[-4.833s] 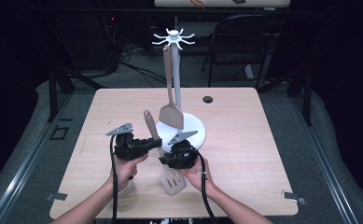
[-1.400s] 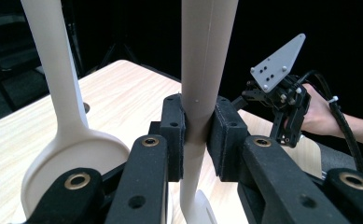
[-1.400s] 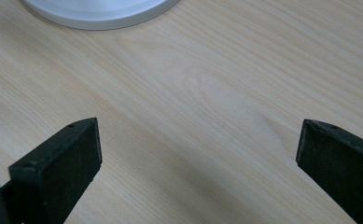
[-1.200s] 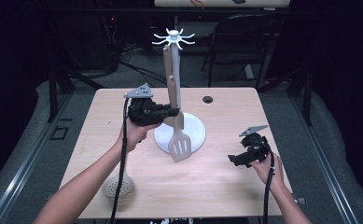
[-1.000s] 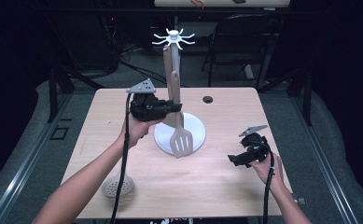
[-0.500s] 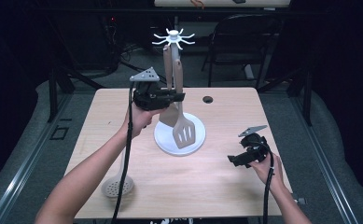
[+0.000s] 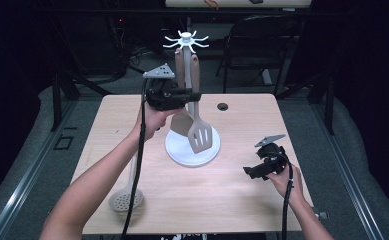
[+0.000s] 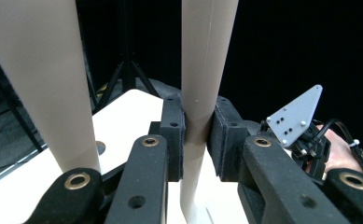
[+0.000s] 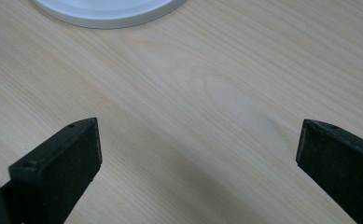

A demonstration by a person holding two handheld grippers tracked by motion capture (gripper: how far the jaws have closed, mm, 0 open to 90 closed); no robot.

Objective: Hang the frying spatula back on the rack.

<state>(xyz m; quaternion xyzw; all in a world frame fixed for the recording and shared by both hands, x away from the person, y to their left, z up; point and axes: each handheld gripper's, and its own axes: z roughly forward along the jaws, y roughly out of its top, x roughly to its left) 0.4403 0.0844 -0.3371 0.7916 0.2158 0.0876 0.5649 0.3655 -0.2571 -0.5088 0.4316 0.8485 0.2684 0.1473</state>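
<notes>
At the left of the desk (image 7: 112, 130), a skimmer (image 7: 125, 199) lies flat near the front edge, not yet picked up; hanging it is judged to be left to do. Farther right, the slotted turner (image 7: 198, 125) is clamped by its handle in the left gripper (image 7: 194, 95), the pads (image 8: 174, 135) being pressed on the pale handle from both sides. The turner is held upright, its blade above the white base (image 7: 179, 152) of the rack (image 7: 186, 42), its handle top just below the hooks; whether it is hooked yet cannot be told, so this step is judged about to be finished. A spatula (image 7: 181, 117) is seen hung already, just beside the turner and touching or nearly touching it, so little room is left there, and a bump could set it swinging. Open room is offered above the rack and toward the desk's back edge. At the right, the right gripper (image 7: 252, 172) is held low over bare wood with jaws wide apart and nothing between them; the front and right edges are near, with free desk between it and the base.
</notes>
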